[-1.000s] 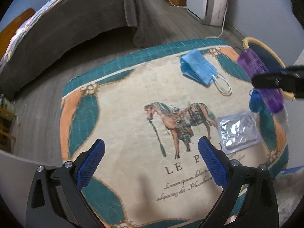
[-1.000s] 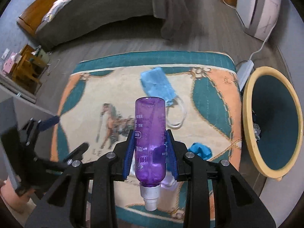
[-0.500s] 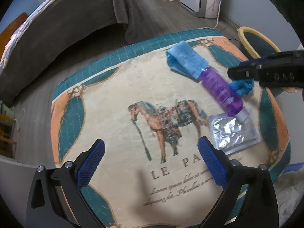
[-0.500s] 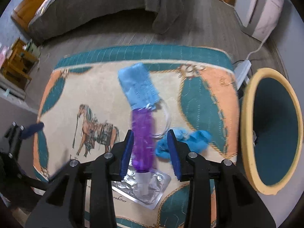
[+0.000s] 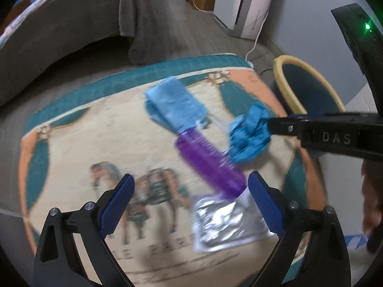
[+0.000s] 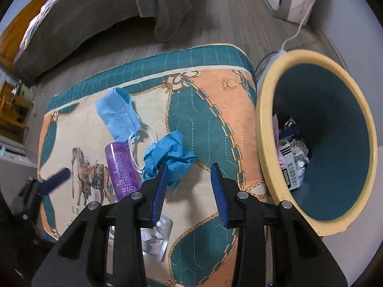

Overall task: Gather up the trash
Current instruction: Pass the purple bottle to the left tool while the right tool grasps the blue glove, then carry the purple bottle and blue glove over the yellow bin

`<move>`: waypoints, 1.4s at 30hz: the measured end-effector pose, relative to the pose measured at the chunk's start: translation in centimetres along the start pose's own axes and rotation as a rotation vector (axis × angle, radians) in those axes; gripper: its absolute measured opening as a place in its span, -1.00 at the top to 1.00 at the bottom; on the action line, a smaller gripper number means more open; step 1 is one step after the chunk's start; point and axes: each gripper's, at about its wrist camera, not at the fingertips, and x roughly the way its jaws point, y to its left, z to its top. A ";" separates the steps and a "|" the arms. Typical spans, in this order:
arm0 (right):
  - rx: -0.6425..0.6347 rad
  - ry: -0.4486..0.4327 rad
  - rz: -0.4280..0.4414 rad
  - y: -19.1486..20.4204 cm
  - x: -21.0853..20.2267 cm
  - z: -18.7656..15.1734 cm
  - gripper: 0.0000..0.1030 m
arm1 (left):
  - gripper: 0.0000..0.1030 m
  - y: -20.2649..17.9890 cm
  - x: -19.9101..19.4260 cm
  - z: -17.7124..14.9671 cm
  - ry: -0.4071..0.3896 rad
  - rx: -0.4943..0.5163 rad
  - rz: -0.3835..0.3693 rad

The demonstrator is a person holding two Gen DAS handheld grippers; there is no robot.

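Observation:
A purple bottle (image 5: 208,162) lies on the horse-print mat (image 5: 95,129), its white cap end resting on a silver foil packet (image 5: 227,224). My left gripper (image 5: 190,184) hangs open above the bottle's lower end and the packet, holding nothing. Beyond the bottle lies a light blue face mask (image 5: 174,105). To the bottle's right is a crumpled blue glove (image 6: 170,153). My right gripper (image 6: 189,169) is open and empty just over the glove's right side, its left pad at the glove's edge. The bottle (image 6: 122,165) lies left of it.
A yellow-rimmed teal bin (image 6: 263,124) stands off the mat's right edge with cartons and wrappers inside. A bed with a grey cover (image 6: 95,16) is beyond the mat. A white appliance (image 5: 249,4) with a cable stands near the far wall. A person's hand (image 5: 373,191) shows at the right.
My right gripper let go of the purple bottle, which now lies on the mat, and shifted right over the blue glove. My left gripper moved right toward the bottle and foil packet.

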 end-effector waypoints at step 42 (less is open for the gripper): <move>0.015 0.064 0.153 2.8 1.1 0.7 0.77 | 0.33 4.5 2.6 0.2 0.019 -0.042 -0.022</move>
